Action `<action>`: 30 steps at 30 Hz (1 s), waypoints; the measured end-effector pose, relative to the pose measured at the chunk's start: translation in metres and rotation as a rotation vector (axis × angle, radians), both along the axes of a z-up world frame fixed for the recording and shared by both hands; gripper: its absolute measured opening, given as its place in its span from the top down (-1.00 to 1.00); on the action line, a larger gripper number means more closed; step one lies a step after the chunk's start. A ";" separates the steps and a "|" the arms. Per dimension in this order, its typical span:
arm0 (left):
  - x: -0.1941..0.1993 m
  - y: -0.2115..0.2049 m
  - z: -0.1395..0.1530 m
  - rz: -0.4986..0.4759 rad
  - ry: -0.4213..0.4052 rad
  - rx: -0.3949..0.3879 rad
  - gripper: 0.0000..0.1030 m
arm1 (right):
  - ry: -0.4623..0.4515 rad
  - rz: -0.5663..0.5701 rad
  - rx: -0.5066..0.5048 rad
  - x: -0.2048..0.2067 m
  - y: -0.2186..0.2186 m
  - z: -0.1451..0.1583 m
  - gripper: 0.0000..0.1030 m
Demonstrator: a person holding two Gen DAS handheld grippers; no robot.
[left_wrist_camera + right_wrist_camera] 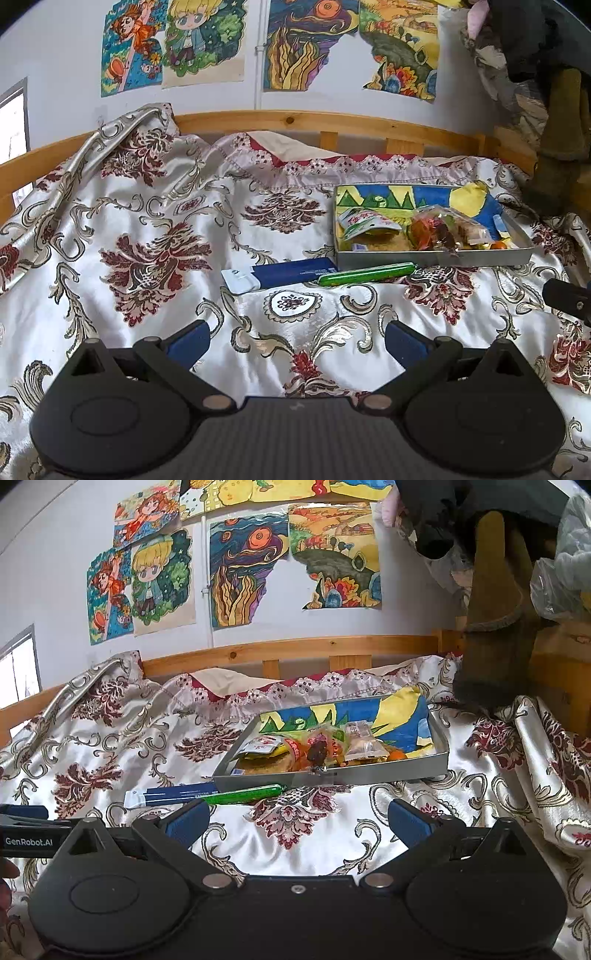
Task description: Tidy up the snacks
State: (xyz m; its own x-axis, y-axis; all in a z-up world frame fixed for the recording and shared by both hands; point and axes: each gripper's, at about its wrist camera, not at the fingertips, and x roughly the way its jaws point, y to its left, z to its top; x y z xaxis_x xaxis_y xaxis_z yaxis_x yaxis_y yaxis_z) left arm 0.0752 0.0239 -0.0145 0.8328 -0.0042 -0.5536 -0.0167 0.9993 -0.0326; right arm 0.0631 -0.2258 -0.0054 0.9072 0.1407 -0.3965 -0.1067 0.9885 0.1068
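A shallow grey tray point(436, 257) point(388, 771) lined with a colourful drawing sits on the bed and holds several snack packets point(447, 229) point(325, 747). In front of it lie a green sausage stick point(365, 275) point(243, 794) and a blue-and-white wrapped bar point(280, 275) point(173, 794). My left gripper point(295, 341) is open and empty, low over the bedspread, short of the bar. My right gripper point(297, 821) is open and empty, just short of the green stick and the tray. The left gripper also shows at the left edge of the right wrist view point(26, 830).
A floral satin bedspread point(147, 236) point(498, 786) covers the bed, bunched up at the left and right. A wooden bed rail point(332, 122) point(295, 646) runs behind, under a wall with drawings. Dark clothes point(546, 55) point(491, 627) hang at the right.
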 end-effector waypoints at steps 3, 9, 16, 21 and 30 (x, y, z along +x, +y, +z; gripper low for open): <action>0.004 0.002 0.000 -0.007 0.012 0.005 -0.99 | -0.002 0.001 0.010 0.002 -0.001 -0.002 -0.99; 0.025 0.015 0.006 -0.018 0.028 0.010 -0.99 | 0.012 0.019 0.018 0.007 0.001 -0.008 -0.99; 0.058 0.026 0.014 -0.141 0.030 0.093 -0.99 | 0.051 0.041 -0.003 0.012 0.007 -0.017 -0.99; 0.086 0.038 0.013 -0.199 0.022 0.114 -0.99 | 0.088 0.087 -0.029 0.024 0.016 -0.020 -0.99; 0.150 0.049 -0.012 -0.332 0.091 0.152 -0.99 | 0.184 0.221 -0.060 0.092 0.036 -0.025 -0.99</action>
